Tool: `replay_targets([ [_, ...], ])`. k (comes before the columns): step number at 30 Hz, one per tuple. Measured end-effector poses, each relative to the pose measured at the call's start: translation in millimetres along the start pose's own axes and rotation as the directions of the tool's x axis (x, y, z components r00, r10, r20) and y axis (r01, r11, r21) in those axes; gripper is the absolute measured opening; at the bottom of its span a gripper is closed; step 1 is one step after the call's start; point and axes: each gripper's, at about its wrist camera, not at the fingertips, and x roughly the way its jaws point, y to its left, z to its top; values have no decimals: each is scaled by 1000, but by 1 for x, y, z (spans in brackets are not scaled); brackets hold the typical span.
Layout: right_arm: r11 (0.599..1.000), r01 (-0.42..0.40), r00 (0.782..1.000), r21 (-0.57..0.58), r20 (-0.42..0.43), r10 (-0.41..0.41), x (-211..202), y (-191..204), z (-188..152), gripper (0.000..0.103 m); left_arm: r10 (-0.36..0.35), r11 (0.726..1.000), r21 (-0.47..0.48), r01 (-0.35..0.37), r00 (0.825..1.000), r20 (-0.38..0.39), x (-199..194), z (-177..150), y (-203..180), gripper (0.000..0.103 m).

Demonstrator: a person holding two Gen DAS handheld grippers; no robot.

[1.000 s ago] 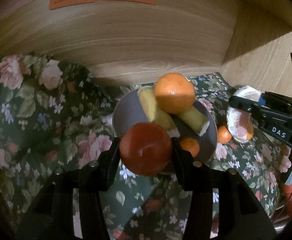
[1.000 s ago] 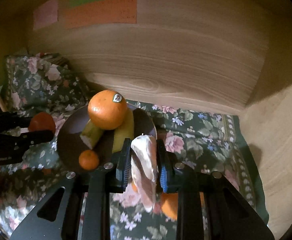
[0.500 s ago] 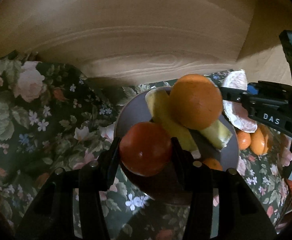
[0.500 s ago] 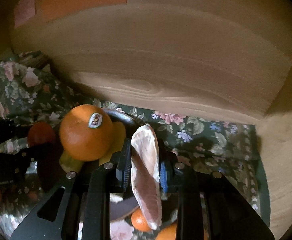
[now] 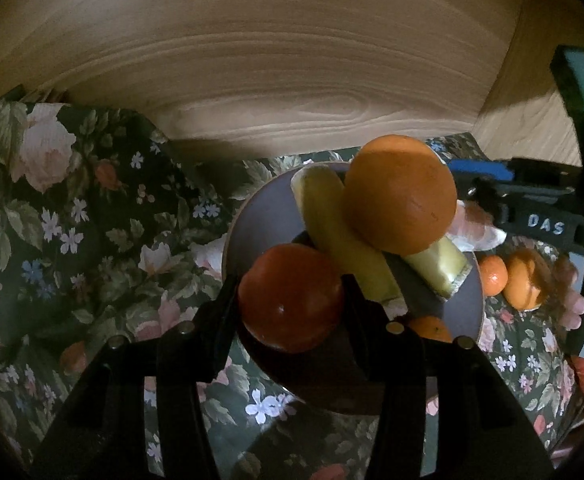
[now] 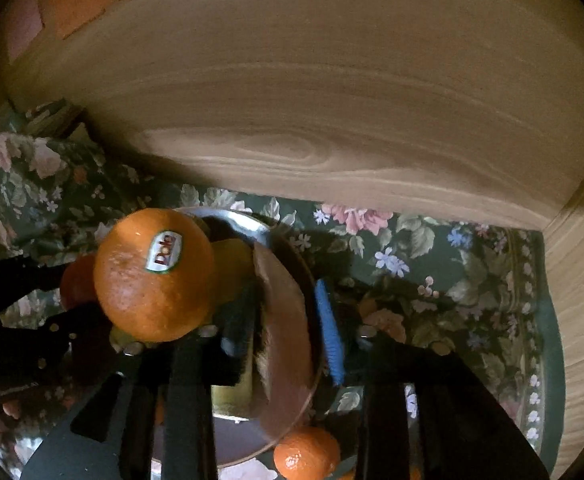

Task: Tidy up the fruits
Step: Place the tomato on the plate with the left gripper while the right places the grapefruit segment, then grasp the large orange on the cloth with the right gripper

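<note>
On the left of the left wrist view, a dark floral cloth (image 5: 64,216) is seen spread over the surface, with a wooden panel (image 5: 276,64) standing behind it. Toward the middle, a red tomato (image 5: 290,297) is clamped between the two black fingers of the left gripper (image 5: 292,300), and it is held above the near edge of a round plate (image 5: 260,216). On the plate, two banana pieces (image 5: 333,232) are laid, and a large orange (image 5: 400,193) is rested on top of them. A small mandarin (image 5: 429,327) is seen at the near right part of the plate. Further right, off the plate, another mandarin (image 5: 492,275) and a peeled orange piece (image 5: 525,276) are lying on the cloth.

In the right wrist view, the tomato (image 6: 76,282) is partly hidden at the left behind the large orange (image 6: 154,274), on which a sticker (image 6: 164,255) is stuck. To the right of it, a pale grapefruit wedge (image 6: 282,320) is found between the fingers of the right gripper (image 6: 288,328), over the right rim of the plate (image 6: 252,220). Its jaws are opening: the blue-padded right finger (image 6: 329,336) is parted from the wedge, while the left finger is close against it. Below, a mandarin (image 6: 305,456) is seen on the cloth (image 6: 431,280).
</note>
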Motion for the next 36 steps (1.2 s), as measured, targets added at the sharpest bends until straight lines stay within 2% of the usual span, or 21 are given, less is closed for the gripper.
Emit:
replay_targets([
  [10,998,59,993,-27,101,-56,-54,-3,-14,36,5,1000,8,-5,1000,16,-20,-11,-9,51],
  [12,998,63,991,-23,121,-60,-66,-5,-21,44,11,1000,9,-11,999,53,-32,-12,-11,64],
  [14,998,67,987,-10,145,-65,-78,-8,-30,52,14,1000,9,-15,996,91,-43,-11,-14,71],
  [19,997,82,982,15,171,-83,-93,-15,-51,54,1,1000,7,-2,989,145,-66,-9,-19,72],
  [24,994,104,980,32,168,-108,-105,-24,-74,56,-1,1000,25,-3,989,146,-79,-20,-30,72],
  [25,993,108,980,35,165,-113,-106,-25,-79,57,0,1000,29,-4,990,144,-80,-23,-32,73],
  [27,992,121,979,41,161,-126,-106,-25,-89,69,2,999,36,-7,991,136,-80,-30,-38,73],
  [36,991,130,990,35,58,-132,-73,-31,-118,70,-25,999,43,21,997,77,-68,-54,-55,73],
])
